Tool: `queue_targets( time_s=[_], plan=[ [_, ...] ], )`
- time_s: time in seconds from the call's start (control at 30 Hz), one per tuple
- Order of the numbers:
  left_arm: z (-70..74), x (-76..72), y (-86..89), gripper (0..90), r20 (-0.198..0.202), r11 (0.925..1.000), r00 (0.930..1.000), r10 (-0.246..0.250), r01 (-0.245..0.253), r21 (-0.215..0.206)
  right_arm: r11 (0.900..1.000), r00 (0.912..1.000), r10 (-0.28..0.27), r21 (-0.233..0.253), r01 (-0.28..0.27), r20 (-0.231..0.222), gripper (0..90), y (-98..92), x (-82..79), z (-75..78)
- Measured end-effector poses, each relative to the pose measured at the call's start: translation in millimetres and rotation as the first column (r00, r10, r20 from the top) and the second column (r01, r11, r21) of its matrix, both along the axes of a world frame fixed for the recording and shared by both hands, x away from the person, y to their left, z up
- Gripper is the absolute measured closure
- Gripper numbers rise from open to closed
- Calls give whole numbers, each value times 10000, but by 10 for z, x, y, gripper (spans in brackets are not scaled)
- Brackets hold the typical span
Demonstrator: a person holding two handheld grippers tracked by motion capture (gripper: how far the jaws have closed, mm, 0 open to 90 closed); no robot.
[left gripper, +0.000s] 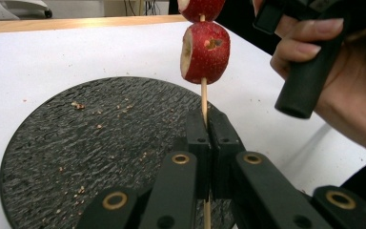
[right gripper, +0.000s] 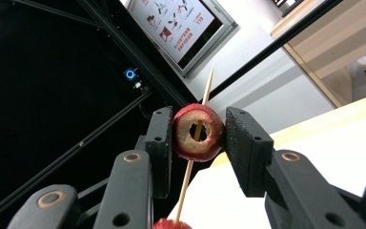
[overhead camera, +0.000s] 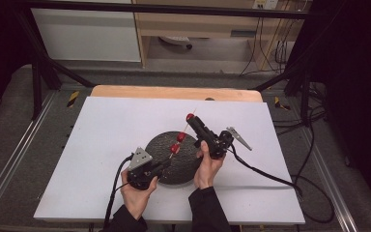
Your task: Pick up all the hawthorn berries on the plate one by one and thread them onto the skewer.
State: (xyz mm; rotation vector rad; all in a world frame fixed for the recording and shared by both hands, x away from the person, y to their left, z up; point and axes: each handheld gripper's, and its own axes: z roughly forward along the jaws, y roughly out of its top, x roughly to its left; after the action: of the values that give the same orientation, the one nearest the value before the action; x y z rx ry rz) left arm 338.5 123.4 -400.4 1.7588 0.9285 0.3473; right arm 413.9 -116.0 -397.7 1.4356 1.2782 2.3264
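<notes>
Skewer (overhead camera: 182, 133) tilted up-right, left gripper (overhead camera: 160, 166) low, right gripper (overhead camera: 192, 118) high

White tabletop (overhead camera: 101, 145) in front of me, wooden edge at the far side. Round dark textured plate (overhead camera: 162, 145) lies flat near the middle, reddish crumbs scattered on it and just beside.

Claws (overhead camera: 168, 162) hold skewer (overhead camera: 182, 134) (three fruits).
</notes>
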Motion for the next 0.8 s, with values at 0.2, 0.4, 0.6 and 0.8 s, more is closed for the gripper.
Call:
queue_targets(
  time_s=[0.2,0.4,0.6,0.8],
  plan=[
    [-3,39,7,886,-7,10000,10000,15,-15,-17,9998,9999,127,-174,-127,-39,639,22,-31,-31],
    [-10,60,0,886,-32,10000,10000,-15,15,-46,9990,9997,225,-391,-227,-62,638,23,-55,-36],
    [-15,68,-7,886,31,10000,10000,-36,36,68,9962,9990,425,-754,-431,-97,637,18,-80,-42],
    [-16,73,2,887,19,9999,10000,-84,84,59,9894,9982,596,-1321,-606,-114,619,-26,-97,4]
  ],
)
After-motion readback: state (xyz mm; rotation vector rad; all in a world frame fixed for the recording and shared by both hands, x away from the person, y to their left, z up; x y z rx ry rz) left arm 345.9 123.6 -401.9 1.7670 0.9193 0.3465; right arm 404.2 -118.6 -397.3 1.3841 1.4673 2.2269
